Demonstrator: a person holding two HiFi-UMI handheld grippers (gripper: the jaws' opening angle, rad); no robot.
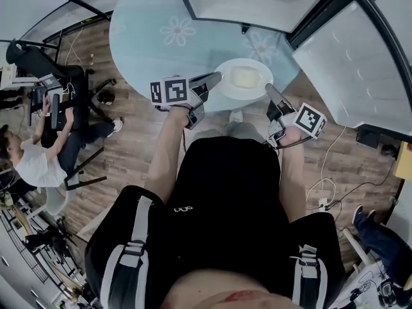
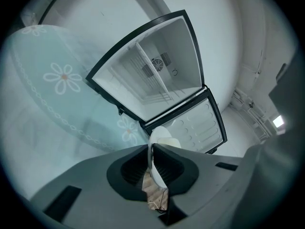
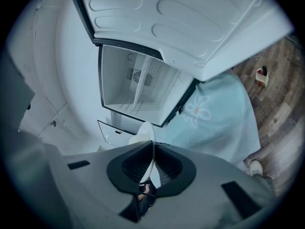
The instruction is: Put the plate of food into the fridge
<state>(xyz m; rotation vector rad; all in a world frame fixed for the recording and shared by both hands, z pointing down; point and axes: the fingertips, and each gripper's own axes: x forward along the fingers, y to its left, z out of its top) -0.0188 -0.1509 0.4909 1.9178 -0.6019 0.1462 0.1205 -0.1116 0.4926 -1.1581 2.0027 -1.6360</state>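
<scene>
Head view: the plate (image 1: pixel 235 94) with pale yellow food (image 1: pixel 245 77) is in front of the person's body, over the near edge of a round table (image 1: pixel 145 40) with a flowered blue cloth. It isn't in the fridge yet. The left gripper (image 1: pixel 215 78) grips the plate's left rim and the right gripper (image 1: pixel 270 89) grips its right rim. Opposite-side grips likely keep the plate level so the food stays put. The fridge (image 1: pixel 244 2) stands open just past the table, with its door (image 1: pixel 347 56) swung out to the right, so the way in looks clear. A seated person (image 1: pixel 38 156) is well off to the left on the wood floor (image 1: pixel 129 153), not involved.

Left gripper view: the jaws are pressed onto the thin white rim, seen edge-on between the pads. The gap is only as wide as the rim, so this is a pinch, not spread jaws. The fridge cavity lies straight ahead, white and bare, with one shelf (image 2: pixel 151 73) across it. The door hangs open beside it.

Right gripper view: same here, jaws clamped on the opposite rim, plate edge-on. The open cavity is ahead, the door is overhead in the frame, and the cloth is to the right.

Judgement: this is mid-carry toward the fridge. Next the plate has to clear the table edge and go onto the shelf level. The main risk is one side dropping and tilting it.
</scene>
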